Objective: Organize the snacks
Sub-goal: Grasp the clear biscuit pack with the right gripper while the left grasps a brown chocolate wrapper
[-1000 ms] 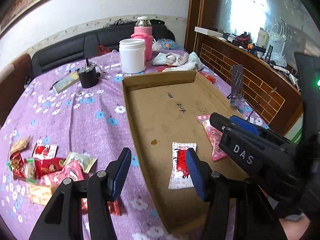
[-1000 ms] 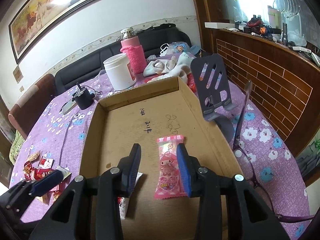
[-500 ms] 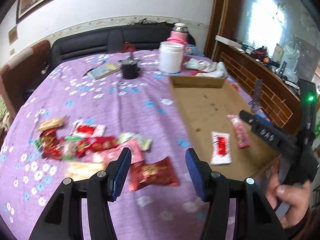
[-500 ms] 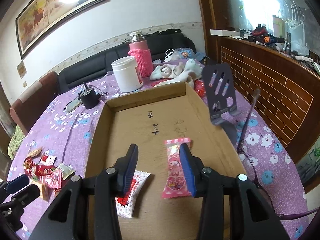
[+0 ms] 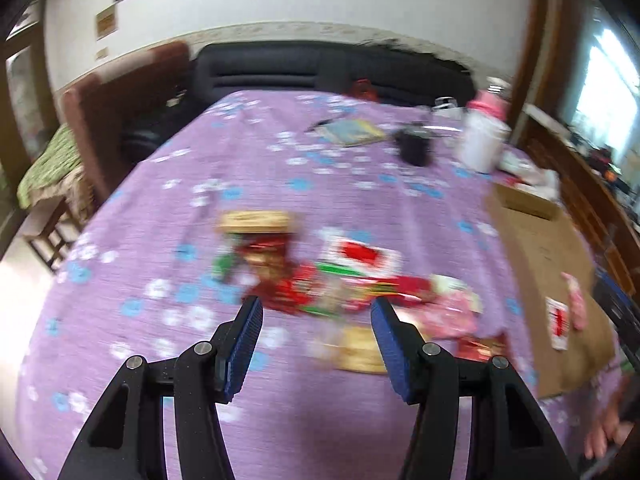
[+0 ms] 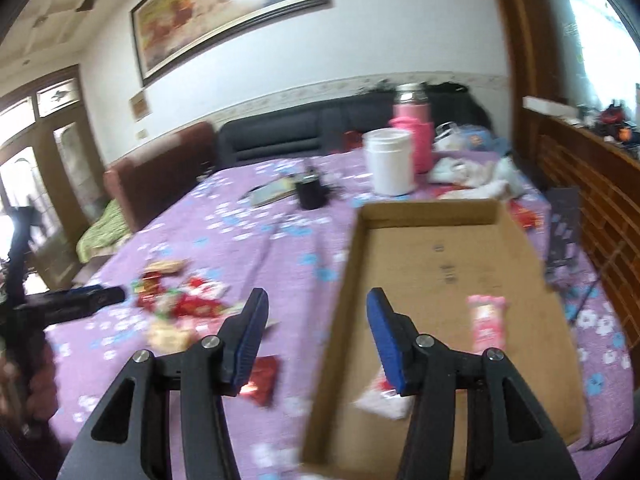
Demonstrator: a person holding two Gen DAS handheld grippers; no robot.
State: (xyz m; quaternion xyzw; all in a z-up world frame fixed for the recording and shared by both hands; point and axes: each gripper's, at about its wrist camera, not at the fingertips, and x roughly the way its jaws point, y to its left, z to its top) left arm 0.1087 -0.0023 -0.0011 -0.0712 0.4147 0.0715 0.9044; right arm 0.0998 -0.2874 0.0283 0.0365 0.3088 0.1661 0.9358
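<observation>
Two snack packets (image 6: 486,322) in one cardboard tray (image 6: 432,216)

A table with purple flowered cloth (image 6: 256,240) carries a heap of snack packets (image 5: 320,280), cardboard tray (image 6: 436,216) at three o'clock, white plastic jar (image 6: 390,164) at one.

On your surface (image 6: 248,224) the box (image 6: 440,256) lies to the right and the pile of snacks (image 5: 328,276) lies to its left. Two snack packs (image 5: 558,320) lie inside the box, side by side. Behind the box stand a jar (image 6: 390,162) and a bottle (image 6: 414,136). Left of the jar sits a small cup (image 6: 310,192). A sofa (image 6: 280,140) runs behind your surface.
</observation>
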